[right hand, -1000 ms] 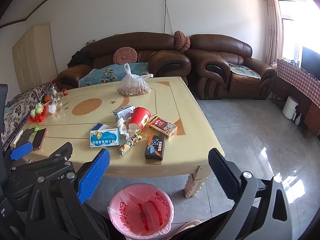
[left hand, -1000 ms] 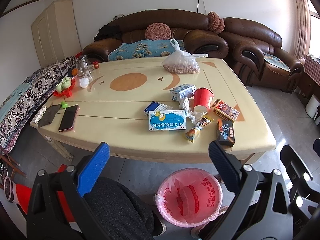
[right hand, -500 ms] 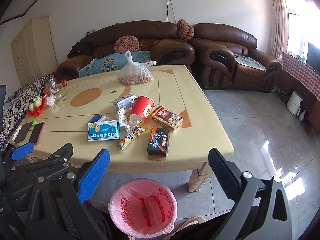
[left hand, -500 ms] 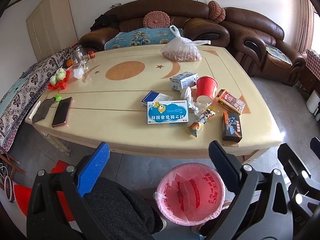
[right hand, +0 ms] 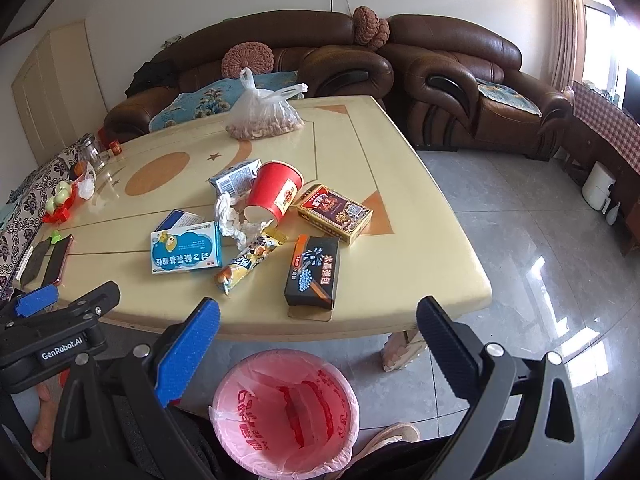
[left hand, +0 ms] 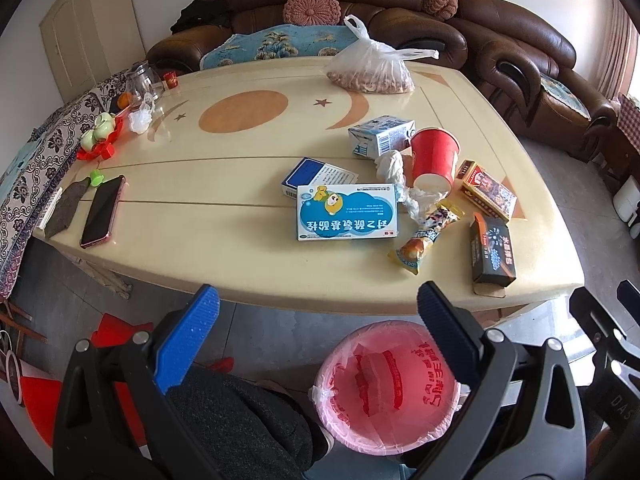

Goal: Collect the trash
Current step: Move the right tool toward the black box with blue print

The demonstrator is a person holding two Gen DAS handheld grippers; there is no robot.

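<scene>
Trash lies in a cluster on the cream table (left hand: pixel 240 208): a blue medicine box (left hand: pixel 347 212), a tipped red paper cup (left hand: pixel 434 158), crumpled tissue (left hand: pixel 394 168), a snack wrapper (left hand: pixel 424 236), a black box (left hand: pixel 492 254), a red-gold box (left hand: pixel 486 190), a milk carton (left hand: pixel 380 136) and a small blue box (left hand: pixel 316 176). A bin with a pink liner (left hand: pixel 386 384) stands on the floor below the table's near edge. My left gripper (left hand: pixel 318 304) is open and empty, above the bin. My right gripper (right hand: pixel 318 320) is open and empty, near the black box (right hand: pixel 314 270) and above the bin (right hand: pixel 286 408).
A tied bag of nuts (left hand: pixel 370 70) sits at the table's far side. A phone (left hand: pixel 102 212), a glass jar (left hand: pixel 140 84) and small items lie at the left end. Brown sofas (left hand: pixel 520 64) stand behind. The person's leg (left hand: pixel 240 428) is under my left gripper.
Both grippers have moved forward toward the table and tilted down; the trash cluster looks nearer and larger. Both stay open and empty.
</scene>
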